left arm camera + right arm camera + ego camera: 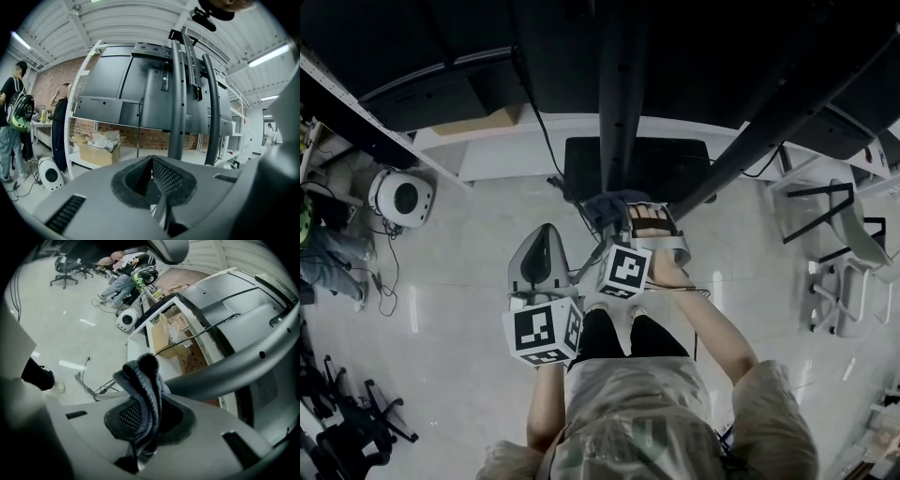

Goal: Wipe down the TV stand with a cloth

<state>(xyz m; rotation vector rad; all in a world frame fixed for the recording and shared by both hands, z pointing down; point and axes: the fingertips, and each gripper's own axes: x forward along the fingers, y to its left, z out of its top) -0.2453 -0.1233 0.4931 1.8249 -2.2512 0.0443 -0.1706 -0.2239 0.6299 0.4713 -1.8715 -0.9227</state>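
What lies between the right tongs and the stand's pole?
The grey cloth, clamped in the right tongs, bunches up beside the pole; the right gripper view shows it.

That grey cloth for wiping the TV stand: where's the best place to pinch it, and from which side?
Pinch its bunched folds, coming from the side away from the stand's pole, as the right gripper does now. The cloth is limp, so a doubled wad poking past the jaws probably wipes best.
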